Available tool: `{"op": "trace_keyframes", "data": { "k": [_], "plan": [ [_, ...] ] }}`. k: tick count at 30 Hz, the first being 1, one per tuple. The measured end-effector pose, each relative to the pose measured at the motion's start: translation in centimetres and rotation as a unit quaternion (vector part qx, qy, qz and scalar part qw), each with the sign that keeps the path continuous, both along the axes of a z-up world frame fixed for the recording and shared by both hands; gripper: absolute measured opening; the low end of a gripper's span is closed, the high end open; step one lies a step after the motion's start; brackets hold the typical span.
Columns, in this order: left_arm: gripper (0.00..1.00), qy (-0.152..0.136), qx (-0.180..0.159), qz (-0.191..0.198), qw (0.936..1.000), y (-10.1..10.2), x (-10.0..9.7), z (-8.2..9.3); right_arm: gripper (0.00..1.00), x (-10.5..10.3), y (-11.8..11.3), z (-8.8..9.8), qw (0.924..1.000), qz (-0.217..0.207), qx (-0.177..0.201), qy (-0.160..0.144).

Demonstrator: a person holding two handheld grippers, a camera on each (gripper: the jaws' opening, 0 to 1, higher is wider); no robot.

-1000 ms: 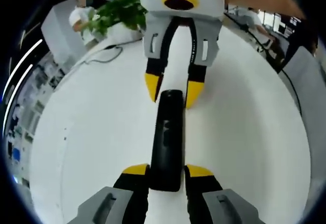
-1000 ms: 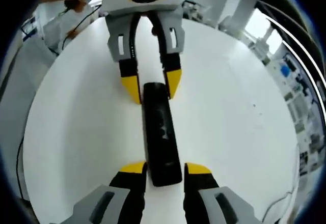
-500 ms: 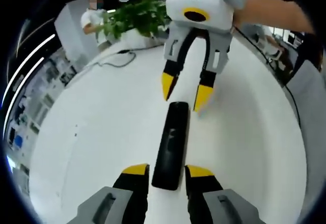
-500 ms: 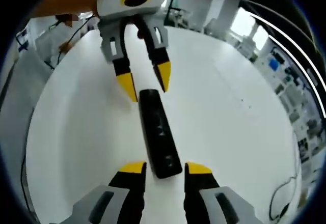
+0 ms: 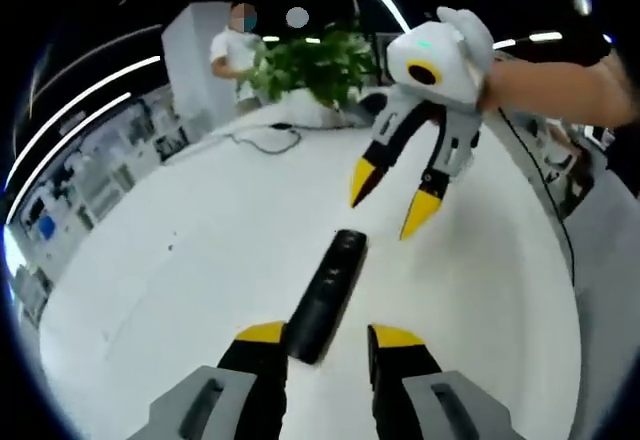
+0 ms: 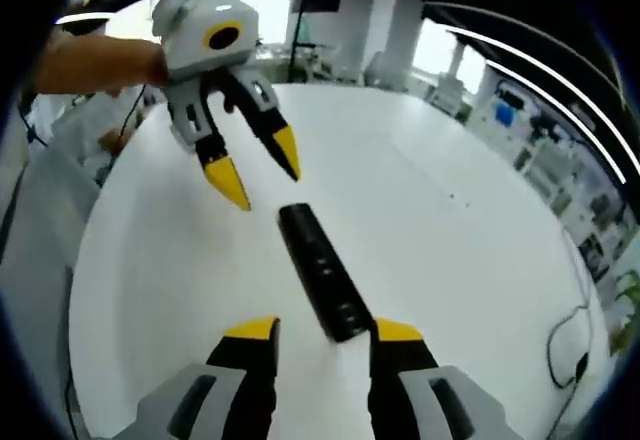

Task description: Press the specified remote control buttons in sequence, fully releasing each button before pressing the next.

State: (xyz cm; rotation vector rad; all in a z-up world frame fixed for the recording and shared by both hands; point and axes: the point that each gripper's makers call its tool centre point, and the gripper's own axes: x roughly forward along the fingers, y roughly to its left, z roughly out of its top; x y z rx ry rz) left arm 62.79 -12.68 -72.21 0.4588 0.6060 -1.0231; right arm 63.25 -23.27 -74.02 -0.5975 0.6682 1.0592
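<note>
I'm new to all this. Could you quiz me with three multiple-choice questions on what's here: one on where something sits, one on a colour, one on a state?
1. Where does the remote control lie?
A. on the white table
B. in a drawer
C. on a chair

2. What colour are the tips of the fingers?
A. red
B. yellow
C. blue

3. How is the right gripper in the left gripper view?
A. clamped on the remote
B. open, off the remote
C. shut on a cable

Answers: 1 A, it rests flat on the tabletop. 2 B, every tip is yellow. 3 B, its fingers are spread and clear of the remote.
</note>
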Motion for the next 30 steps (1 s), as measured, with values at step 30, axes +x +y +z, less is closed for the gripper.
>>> {"op": "trace_keyframes", "data": {
  "k": [30],
  "plan": [
    [0.40,-0.036,-0.073,0.071,0.9941,2.7,-8.5,4.2,0.41,-8.1,0.0,5.9,0.9959,-0.046,0.068,-0.037]
  ]
}}
